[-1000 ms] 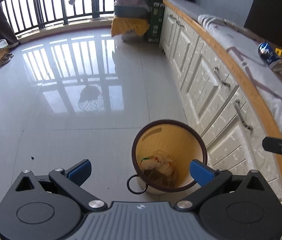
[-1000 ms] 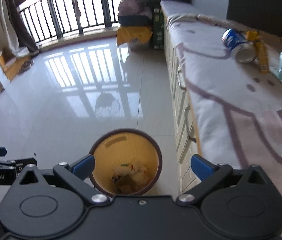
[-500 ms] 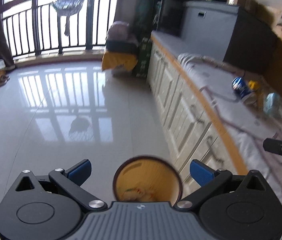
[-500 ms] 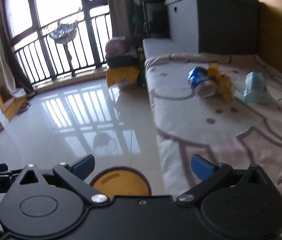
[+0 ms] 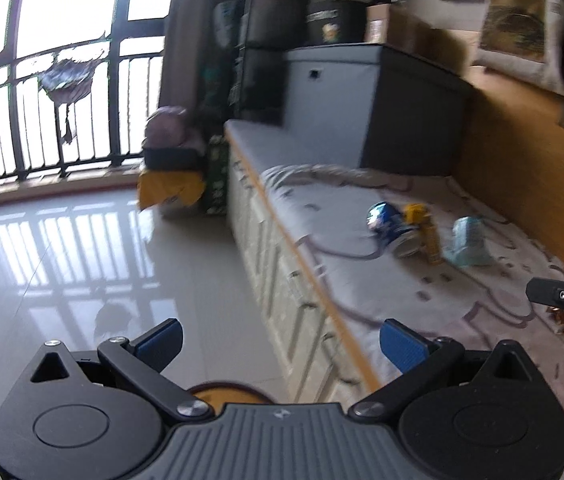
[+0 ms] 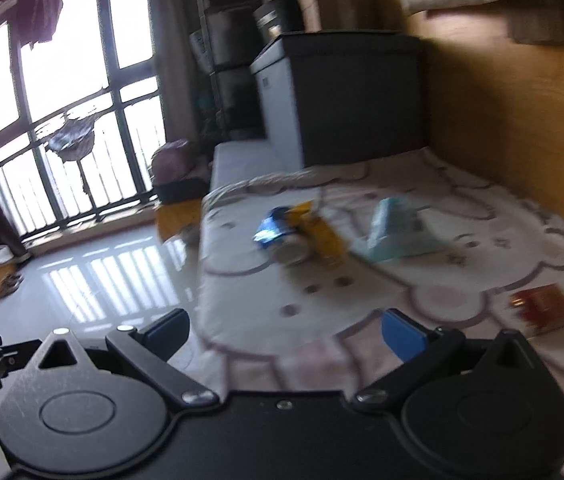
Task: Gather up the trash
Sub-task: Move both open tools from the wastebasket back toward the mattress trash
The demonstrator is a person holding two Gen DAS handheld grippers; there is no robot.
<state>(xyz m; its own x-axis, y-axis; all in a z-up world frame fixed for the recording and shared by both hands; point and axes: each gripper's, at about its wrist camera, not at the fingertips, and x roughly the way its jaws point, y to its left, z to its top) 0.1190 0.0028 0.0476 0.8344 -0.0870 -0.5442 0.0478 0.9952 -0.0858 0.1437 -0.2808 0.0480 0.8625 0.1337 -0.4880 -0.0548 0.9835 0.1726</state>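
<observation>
Trash lies on the pink-patterned bench cover (image 5: 434, 300) (image 6: 362, 304): a crushed blue can (image 5: 392, 229) (image 6: 277, 234), a yellow wrapper (image 5: 426, 228) (image 6: 322, 234) and a pale blue cup on its side (image 5: 466, 240) (image 6: 392, 232). A small red box (image 6: 544, 308) sits nearer, on the right. Only the rim of the yellow bin (image 5: 223, 390) shows, low between my left fingers. My left gripper (image 5: 279, 340) is open and empty over the floor and the bench edge. My right gripper (image 6: 286, 330) is open and empty above the cover, short of the trash.
A grey storage box (image 5: 378, 96) stands at the bench's far end. White cabinet drawers (image 5: 282, 280) run under the bench beside a glossy tiled floor (image 5: 81, 248). A wooden wall (image 6: 522, 120) backs the bench. Balcony railings (image 5: 41, 120) close the far side.
Both grippers have tilted up from the bin and swung right toward the bench. The bin has dropped nearly out of view and the trash on the cover appears nearer.
</observation>
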